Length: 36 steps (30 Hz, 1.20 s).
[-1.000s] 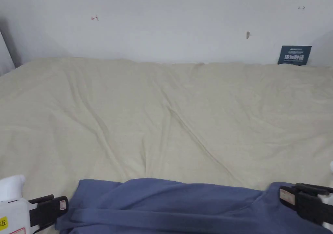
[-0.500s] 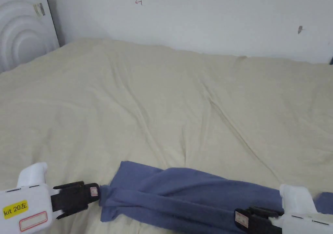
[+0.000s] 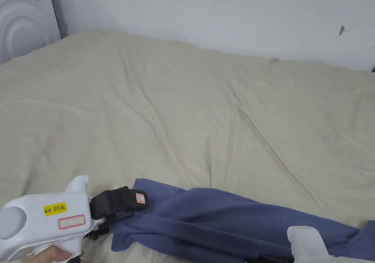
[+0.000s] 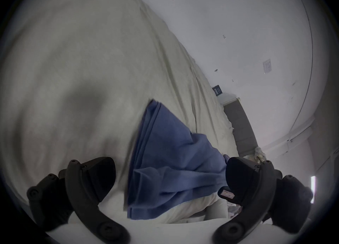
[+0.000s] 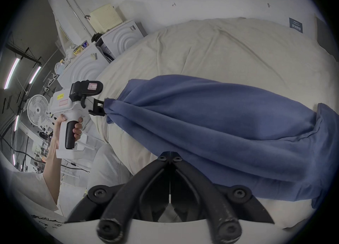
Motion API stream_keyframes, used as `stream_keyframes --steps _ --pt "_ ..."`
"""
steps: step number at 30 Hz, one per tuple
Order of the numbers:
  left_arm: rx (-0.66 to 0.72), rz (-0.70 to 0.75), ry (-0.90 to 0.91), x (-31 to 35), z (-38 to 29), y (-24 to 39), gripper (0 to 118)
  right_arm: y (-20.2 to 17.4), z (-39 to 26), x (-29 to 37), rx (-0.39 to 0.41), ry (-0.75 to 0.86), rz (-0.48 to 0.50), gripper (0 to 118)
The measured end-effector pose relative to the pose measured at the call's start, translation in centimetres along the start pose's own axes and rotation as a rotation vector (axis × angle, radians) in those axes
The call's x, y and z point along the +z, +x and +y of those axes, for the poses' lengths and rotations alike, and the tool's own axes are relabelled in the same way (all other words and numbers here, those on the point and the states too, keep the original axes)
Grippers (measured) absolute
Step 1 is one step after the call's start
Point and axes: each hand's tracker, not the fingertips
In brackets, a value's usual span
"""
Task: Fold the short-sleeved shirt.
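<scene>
Your left gripper (image 3: 132,206) gapes wide at the bunched blue shirt (image 3: 227,216); your right gripper (image 5: 169,157) is squeezed together. I think you should lay it flat on the bed (image 3: 183,110) first.

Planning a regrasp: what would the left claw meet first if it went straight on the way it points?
The blue shirt: it lies bunched on the beige bedcover directly ahead, between the open jaws of the left claw. It looks very close, though depth is unclear.

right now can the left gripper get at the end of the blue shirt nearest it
Probably yes: the left gripper has its jaws wide apart, and the blue shirt lies between them on the bed cover with nothing in the way.
</scene>
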Motion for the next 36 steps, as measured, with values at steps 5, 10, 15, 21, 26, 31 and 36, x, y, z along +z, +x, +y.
stream_keyframes --steps 5,10,15,21,26,31,36 --pt "0.107 -0.137 0.011 0.3 0.3 -0.4 101 -0.1 -0.1 -0.3 0.011 -0.025 0.005 0" --pt "0.059 0.049 -0.005 -1.6 -0.8 -0.2 9 0.0 -0.3 -0.6 0.011 -0.037 0.014 0" --pt "0.164 -0.060 0.026 -1.2 -1.1 -1.7 9 0.7 -0.6 -0.1 -0.005 -0.037 0.010 0" --pt "-0.023 0.048 0.036 -0.4 -0.6 3.4 9 2.6 -0.8 1.9 -0.045 0.001 -0.016 0" --pt "-0.116 -0.052 0.085 0.5 -0.3 9.5 9 4.5 -1.3 4.1 -0.080 0.043 -0.040 0" --pt "-0.290 -0.106 0.030 -2.5 -1.7 17.6 9 6.8 -2.3 6.9 -0.127 0.107 -0.063 0" --pt "-0.487 -0.082 -0.148 -10.0 -4.8 23.7 9 9.3 -3.5 9.8 -0.176 0.165 -0.093 0"
